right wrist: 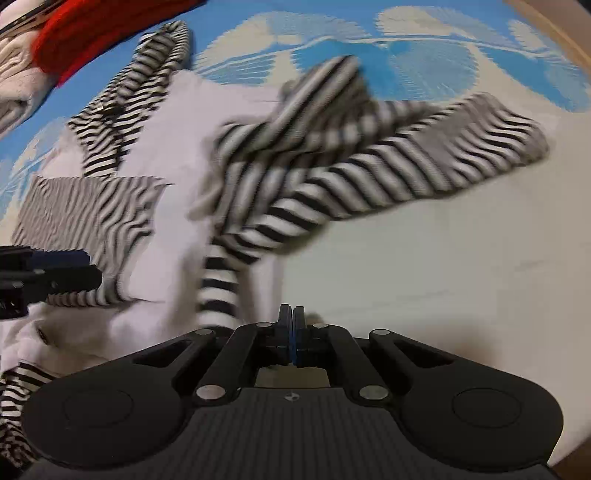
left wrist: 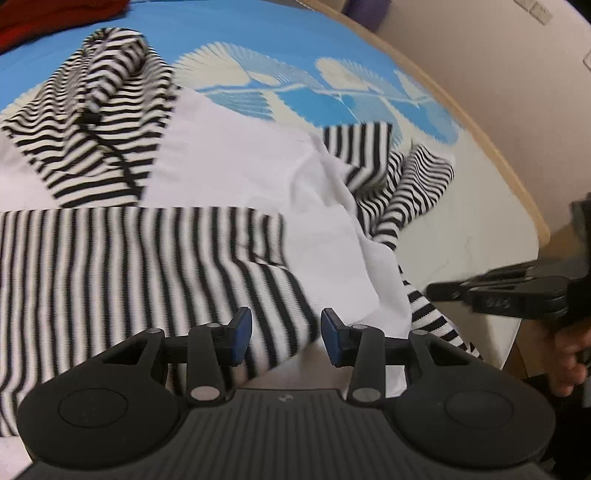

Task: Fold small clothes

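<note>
Right, striped garment [left wrist: 155, 258] sprawls unfolded across frame centre, left gripper [left wrist: 286, 336] part-open over it holding nothing, right gripper [right wrist: 291, 332] fully closed beside a striped sleeve [right wrist: 218, 291], apparently gripping nothing.

The striped garment [left wrist: 140, 266] is a soft knit cloth, matt, with fine ribbing in black and white; its white panel [left wrist: 236, 162] looks like smoother, plain cotton. The printed cloth [left wrist: 295, 44] beneath is flat and matt, blue with pale fan shapes. The tabletop [right wrist: 443, 288] is a pale, smooth surface with a light wooden edge. The left tongs [left wrist: 286, 334] are matt black plastic with dull metal pivot pins and blue rubbery pads [left wrist: 240, 332]. The right tongs [right wrist: 291, 328] look the same. A red cloth [right wrist: 103, 33] appears fuzzy.
</note>
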Action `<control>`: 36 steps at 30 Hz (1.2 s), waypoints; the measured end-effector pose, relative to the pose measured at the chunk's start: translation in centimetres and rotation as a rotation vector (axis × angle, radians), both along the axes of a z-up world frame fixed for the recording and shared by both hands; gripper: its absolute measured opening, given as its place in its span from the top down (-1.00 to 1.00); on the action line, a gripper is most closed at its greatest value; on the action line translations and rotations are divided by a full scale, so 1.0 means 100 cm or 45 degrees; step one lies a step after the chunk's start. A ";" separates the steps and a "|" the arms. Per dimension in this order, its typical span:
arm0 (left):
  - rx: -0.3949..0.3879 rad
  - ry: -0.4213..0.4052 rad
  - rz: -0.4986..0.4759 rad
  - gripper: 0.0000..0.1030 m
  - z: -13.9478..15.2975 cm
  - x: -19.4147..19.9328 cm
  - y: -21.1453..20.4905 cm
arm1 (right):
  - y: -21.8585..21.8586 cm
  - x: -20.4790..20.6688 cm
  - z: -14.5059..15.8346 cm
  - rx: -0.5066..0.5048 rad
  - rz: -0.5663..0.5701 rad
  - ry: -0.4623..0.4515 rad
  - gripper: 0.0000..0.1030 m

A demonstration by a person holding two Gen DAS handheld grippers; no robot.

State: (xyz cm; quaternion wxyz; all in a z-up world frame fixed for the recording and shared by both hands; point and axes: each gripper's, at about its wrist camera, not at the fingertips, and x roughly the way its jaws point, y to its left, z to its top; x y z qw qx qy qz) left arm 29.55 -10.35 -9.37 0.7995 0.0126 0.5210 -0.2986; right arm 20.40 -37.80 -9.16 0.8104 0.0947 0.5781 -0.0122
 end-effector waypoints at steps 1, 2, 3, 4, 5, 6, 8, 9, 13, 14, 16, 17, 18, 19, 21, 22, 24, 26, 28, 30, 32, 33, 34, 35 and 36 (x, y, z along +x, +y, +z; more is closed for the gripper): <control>0.004 -0.001 -0.003 0.11 -0.001 -0.001 -0.004 | -0.005 -0.003 0.002 -0.051 -0.001 0.002 1.00; 0.012 -0.002 -0.007 0.11 -0.003 -0.003 -0.010 | -0.012 -0.006 0.003 -0.089 -0.007 0.003 1.00; 0.020 -0.005 -0.010 0.11 -0.004 -0.003 -0.015 | -0.017 -0.008 0.004 -0.102 -0.017 0.009 1.00; 0.030 -0.010 -0.012 0.09 -0.005 -0.005 -0.020 | -0.023 -0.012 0.005 -0.100 -0.029 0.006 1.00; 0.034 -0.016 -0.011 0.04 -0.005 -0.005 -0.024 | -0.028 -0.015 0.006 -0.064 -0.041 -0.025 1.00; 0.034 -0.021 -0.011 0.00 -0.005 -0.004 -0.028 | -0.031 -0.017 0.009 0.009 -0.058 -0.068 1.00; 0.038 -0.030 -0.004 -0.09 -0.008 -0.005 -0.035 | -0.028 -0.017 0.008 0.127 -0.026 -0.079 0.66; 0.047 -0.034 0.004 -0.09 -0.010 -0.004 -0.037 | -0.022 -0.015 0.005 0.172 0.017 -0.055 0.41; 0.084 -0.026 0.016 -0.10 -0.025 -0.001 -0.046 | 0.005 -0.019 -0.005 0.182 0.211 0.018 0.01; 0.097 -0.043 0.009 -0.07 -0.027 -0.001 -0.048 | 0.010 -0.020 -0.007 0.159 0.250 0.037 0.02; 0.152 -0.101 -0.017 0.30 -0.026 -0.003 -0.052 | 0.020 -0.023 -0.015 0.099 0.334 0.089 0.16; 0.185 -0.122 -0.023 0.62 -0.025 -0.003 -0.053 | 0.023 -0.025 -0.017 0.057 0.378 0.093 0.52; 0.202 -0.130 -0.023 0.70 -0.023 -0.001 -0.051 | 0.026 -0.026 -0.017 0.028 0.414 0.087 0.77; 0.182 -0.126 -0.012 0.80 -0.020 0.002 -0.046 | 0.028 -0.026 -0.016 0.016 0.449 0.093 0.97; 0.126 -0.154 0.056 0.83 -0.009 0.008 -0.033 | 0.027 -0.027 -0.012 -0.010 0.485 0.093 0.98; 0.097 -0.178 0.099 0.83 -0.003 0.011 -0.026 | 0.028 -0.028 -0.008 -0.040 0.515 0.087 0.98; -0.028 -0.219 0.227 0.83 0.013 0.019 -0.005 | 0.028 -0.031 0.000 -0.072 0.578 0.073 0.98; -0.154 -0.215 0.331 0.83 0.024 0.025 0.011 | 0.030 -0.036 0.006 -0.124 0.671 0.062 0.98; -0.221 -0.162 0.346 0.82 0.024 0.027 0.014 | 0.036 -0.042 0.006 -0.253 0.770 0.057 0.98; -0.196 0.010 0.207 0.75 0.011 0.029 0.001 | 0.041 -0.048 0.003 -0.279 0.869 0.083 0.99; -0.116 0.100 0.096 0.44 -0.001 0.026 -0.009 | 0.041 -0.052 0.000 -0.288 0.938 0.125 0.97; -0.077 0.043 0.118 0.44 0.002 0.023 -0.009 | 0.039 -0.051 0.001 -0.301 0.924 0.113 0.97; -0.070 0.004 0.140 0.42 0.006 0.021 -0.006 | 0.031 -0.046 0.004 -0.295 0.862 0.095 0.94; -0.103 -0.001 0.155 0.42 0.010 0.022 -0.002 | 0.020 -0.036 0.010 -0.270 0.767 0.066 0.88; -0.151 0.004 0.172 0.42 0.013 0.022 0.002 | 0.007 -0.027 0.018 -0.246 0.663 0.021 0.87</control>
